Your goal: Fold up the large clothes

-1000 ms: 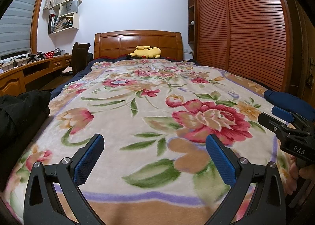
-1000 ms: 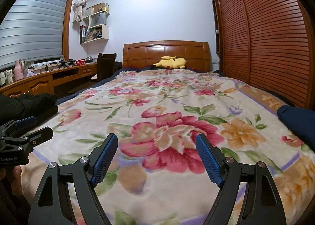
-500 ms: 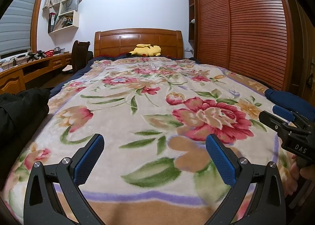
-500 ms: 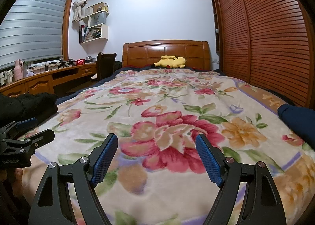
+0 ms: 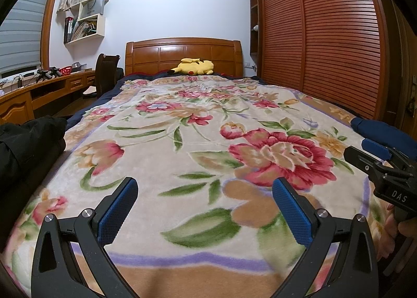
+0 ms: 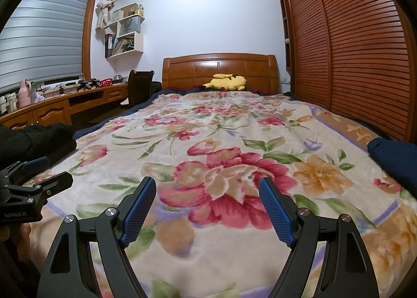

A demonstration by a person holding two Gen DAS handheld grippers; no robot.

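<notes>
Since a second ago almost nothing changes: our left gripper and right gripper still hover with jaws wide apart over the floral blanket. The black garment lies untouched at the left edge, so folding is not yet begun.

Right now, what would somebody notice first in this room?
Probably the big flowery blanket spread over the whole bed, then the yellow plush toy lying by the wooden headboard. Near the foot, dark clothes sit at the left edge, and the two grippers, left and right, hover open.
</notes>
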